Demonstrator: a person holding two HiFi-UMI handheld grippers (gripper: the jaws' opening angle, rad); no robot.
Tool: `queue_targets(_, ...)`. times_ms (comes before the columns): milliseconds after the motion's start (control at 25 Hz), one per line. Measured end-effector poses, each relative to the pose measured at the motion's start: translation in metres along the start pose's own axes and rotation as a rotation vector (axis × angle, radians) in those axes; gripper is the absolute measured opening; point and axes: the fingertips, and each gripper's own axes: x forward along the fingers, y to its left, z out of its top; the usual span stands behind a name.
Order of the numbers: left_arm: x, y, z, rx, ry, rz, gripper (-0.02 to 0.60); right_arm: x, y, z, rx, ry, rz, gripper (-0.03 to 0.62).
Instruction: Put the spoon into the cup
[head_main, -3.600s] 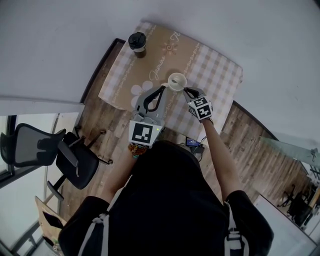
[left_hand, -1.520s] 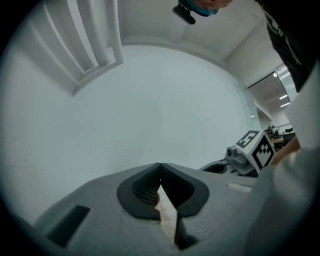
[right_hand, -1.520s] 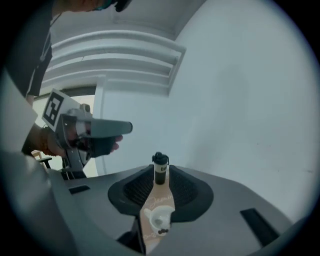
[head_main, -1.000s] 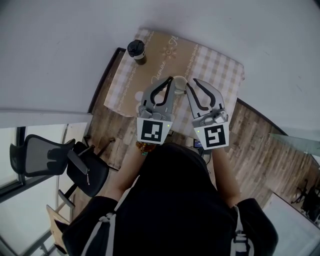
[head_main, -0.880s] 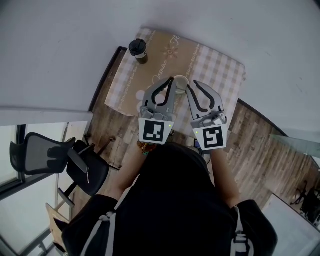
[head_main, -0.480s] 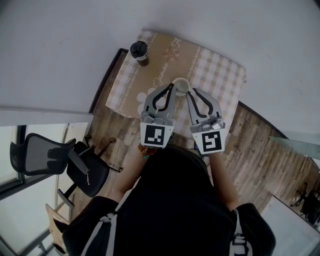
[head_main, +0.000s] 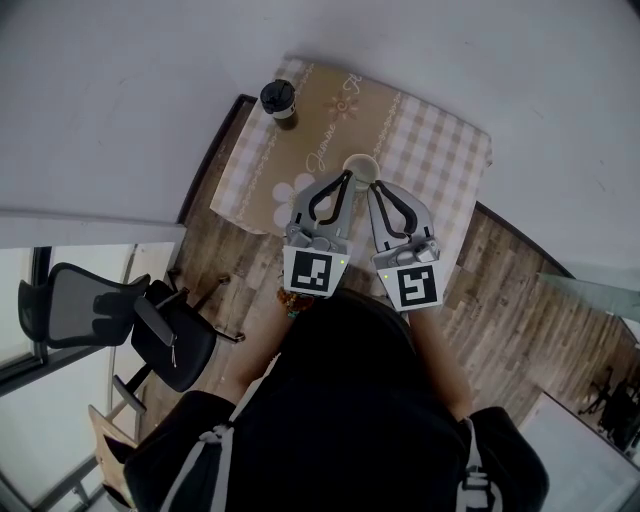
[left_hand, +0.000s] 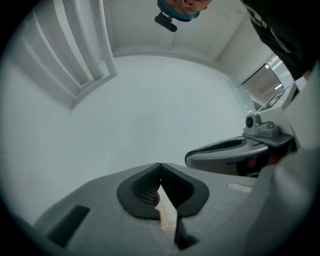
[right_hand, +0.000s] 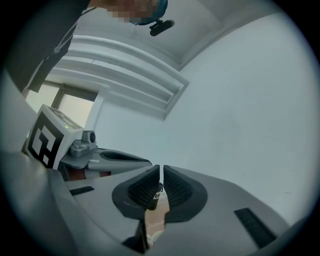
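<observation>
A white cup (head_main: 360, 168) stands on the checked tablecloth (head_main: 430, 150) just beyond both grippers. I cannot make out the spoon in any view. My left gripper (head_main: 347, 176) is shut with nothing between its jaws, its tips close to the cup's near left side. My right gripper (head_main: 372, 187) is also shut and empty, its tips just short of the cup's near right side. In the left gripper view the jaws (left_hand: 160, 166) meet against a bare wall. In the right gripper view only a thin slit shows between the jaws (right_hand: 161, 169).
A dark lidded cup (head_main: 279, 98) stands at the cloth's far left corner and shows through the right jaws' slit (right_hand: 156, 196). A black office chair (head_main: 100, 305) is on the wooden floor to the left. A white wall runs behind the table.
Both grippers have drawn back toward the person and lower, uncovering the white cup. 3.6 s ago the right gripper's tips were at the cup's rim.
</observation>
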Motion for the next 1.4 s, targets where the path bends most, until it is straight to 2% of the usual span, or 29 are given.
queue_targets(600,-0.002,-0.002,-0.001,0.003,0.001,-0.003,0.015,-0.009,-0.018,0.001,0.008,-0.014,-0.069,0.021)
queue_targets(880,-0.005,-0.003,0.0,0.005,-0.001,-0.005,0.014,-0.014,-0.022,0.007,-0.041,-0.035,-0.095,0.008)
queue_targets(1400,-0.01,-0.004,-0.004,0.006,0.008,-0.018,0.014,-0.021,-0.024,-0.002,-0.038,-0.005,-0.115,0.008)
